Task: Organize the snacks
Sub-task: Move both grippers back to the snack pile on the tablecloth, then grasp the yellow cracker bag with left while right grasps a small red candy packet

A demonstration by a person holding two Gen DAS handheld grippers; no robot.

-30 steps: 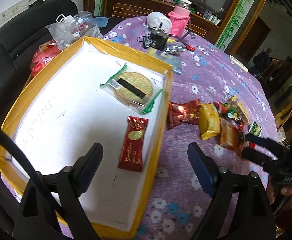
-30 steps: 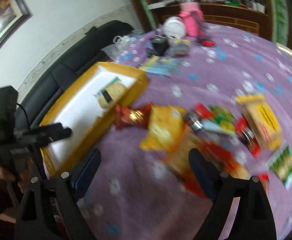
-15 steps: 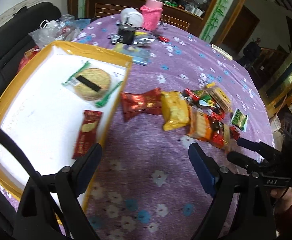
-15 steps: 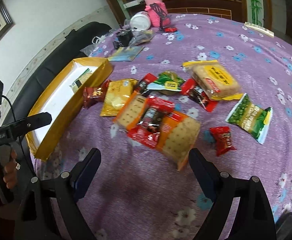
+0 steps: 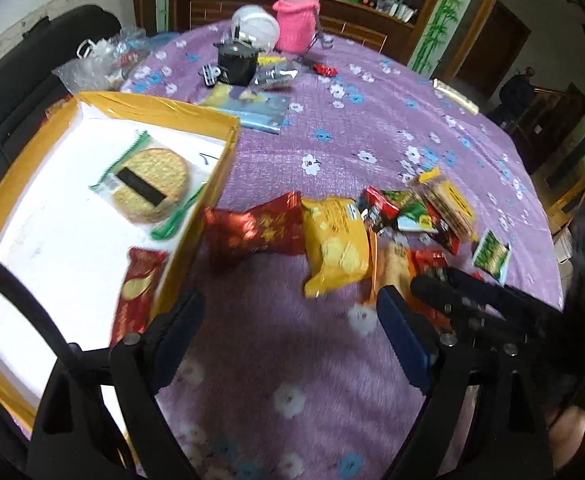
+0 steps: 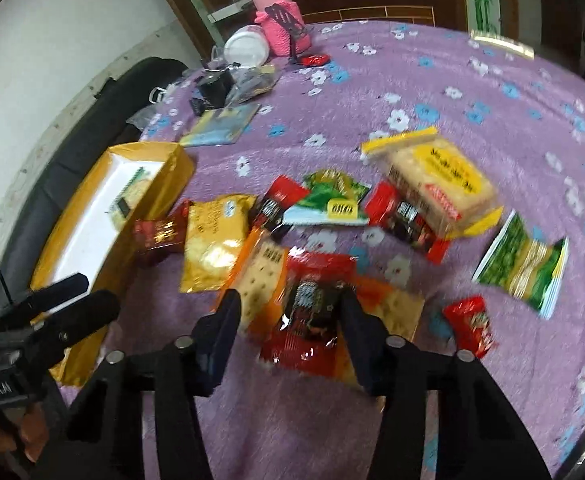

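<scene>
Right gripper (image 6: 286, 320) low centre of frame, jaws part-open around a red-and-black foil snack packet (image 6: 312, 312), seemingly not yet clamped, left gripper (image 5: 288, 324) spread wide over purple flowered tablecloth (image 5: 372, 128), yellow-rimmed white tray (image 5: 212, 208) at left holding round cracker pack (image 5: 150, 186)

The left claw (image 5: 288, 332) hangs with its jaws spread wide and nothing between them. The right claw (image 6: 286, 332) is lower (its jaws part open, narrower than the left's), and a bare hand (image 6: 20, 428) grips the left claw's handle.
</scene>
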